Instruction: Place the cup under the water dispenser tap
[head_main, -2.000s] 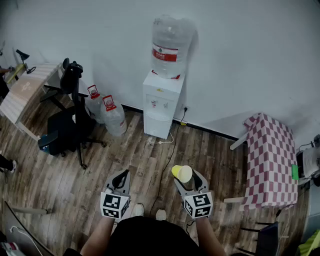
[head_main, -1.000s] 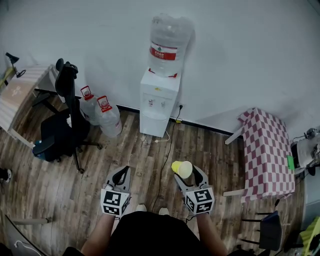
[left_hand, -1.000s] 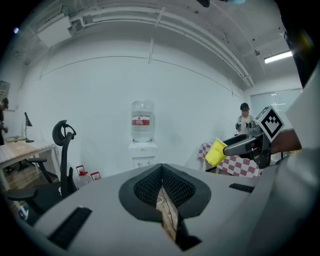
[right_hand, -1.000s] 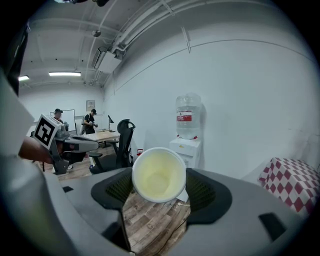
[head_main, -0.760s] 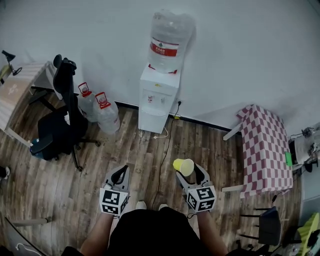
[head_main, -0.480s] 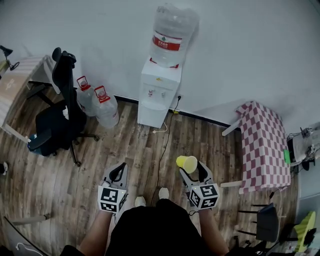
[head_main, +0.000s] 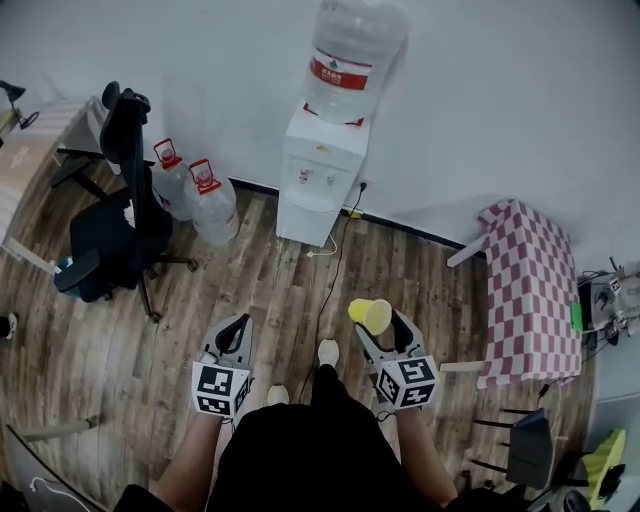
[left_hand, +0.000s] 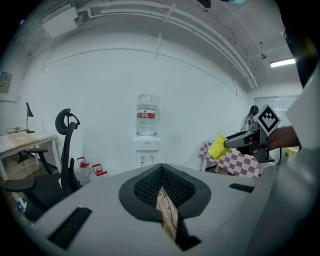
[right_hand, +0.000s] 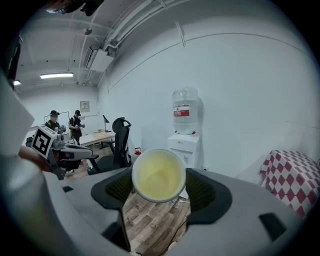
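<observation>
One wide stretch of wooden floor (head_main: 270, 300) separated the person from a white water dispenser (head_main: 320, 170) that stood against the far wall. The left gripper (head_main: 235, 330) hung low, its jaws pressed together on nothing. Beside it, the right gripper (head_main: 383, 328) had its jaws closed on the side wall of a yellow cup (head_main: 368, 315). The cup was held in the air, well short of the dispenser, with its open mouth turned back toward that gripper's camera. It looked light and thin-walled, likely to buckle under a hard squeeze. A gentle hold across its middle seemed safest, and it would probably need righting before being set down.
</observation>
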